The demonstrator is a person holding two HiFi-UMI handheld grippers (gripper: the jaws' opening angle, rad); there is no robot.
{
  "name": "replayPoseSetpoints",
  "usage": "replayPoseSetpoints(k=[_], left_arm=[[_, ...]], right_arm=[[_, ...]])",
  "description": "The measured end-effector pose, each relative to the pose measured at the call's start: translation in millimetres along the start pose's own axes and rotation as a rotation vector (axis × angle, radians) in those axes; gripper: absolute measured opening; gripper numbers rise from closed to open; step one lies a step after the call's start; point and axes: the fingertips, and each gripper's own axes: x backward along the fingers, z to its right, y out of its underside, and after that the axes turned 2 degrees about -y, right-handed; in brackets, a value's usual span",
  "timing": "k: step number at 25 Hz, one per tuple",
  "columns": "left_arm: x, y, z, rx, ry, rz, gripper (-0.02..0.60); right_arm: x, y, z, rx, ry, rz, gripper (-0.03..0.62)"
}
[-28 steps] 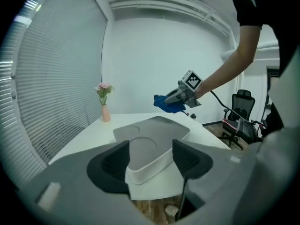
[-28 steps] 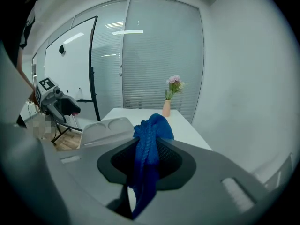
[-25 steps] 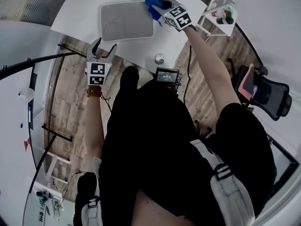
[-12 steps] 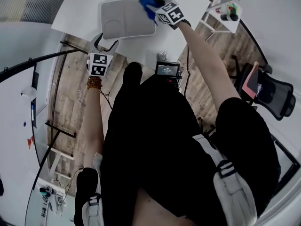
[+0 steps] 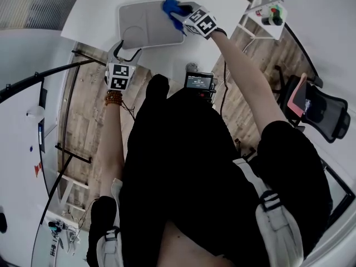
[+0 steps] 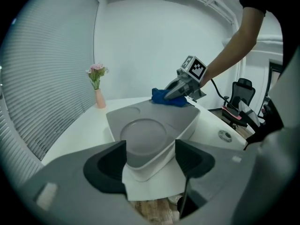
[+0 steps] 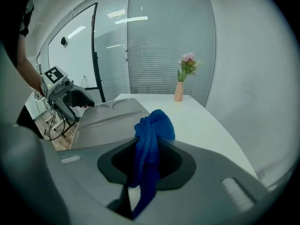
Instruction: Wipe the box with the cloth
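A shallow grey box [image 5: 147, 24] with a round recess in its top lies on the white table [image 5: 100, 7]. My right gripper [image 5: 179, 11] is shut on a bunched blue cloth [image 5: 171, 6] and holds it on the box's far right corner. In the right gripper view the cloth [image 7: 152, 135] hangs out from between the jaws over the box [image 7: 112, 118]. My left gripper [image 5: 127, 49] is open; its jaws have just been opening. In the left gripper view the box's near corner [image 6: 150, 130] lies between them.
A pink vase with flowers [image 6: 97, 95] stands at the table's far side. A small round metal thing [image 5: 191, 65] lies near the table's edge, beside a device with a screen [image 5: 198, 81]. An office chair [image 5: 311, 107] and a white side rack [image 5: 270, 15] are to the right.
The right gripper has carried the cloth left onto the box's corner. The left gripper has moved up to the box's near corner, which now sits between its jaws.
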Motion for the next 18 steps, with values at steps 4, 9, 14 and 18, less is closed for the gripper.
replayPoseSetpoints(k=[4, 9, 14, 18], left_arm=[[-1, 1, 0, 0.02, -0.012, 0.011, 0.426], [-2, 1, 0, 0.018, -0.014, 0.018, 0.426], [-2, 5, -1, 0.019, -0.028, 0.017, 0.426], [-2, 6, -4, 0.037, -0.045, 0.022, 0.425]], right_arm=[[2, 6, -8, -0.016, -0.007, -0.004, 0.112], [8, 6, -22, -0.027, 0.002, -0.009, 0.112], [12, 12, -37, -0.028, 0.007, -0.008, 0.112], [16, 16, -53, -0.014, -0.008, -0.01, 0.112]])
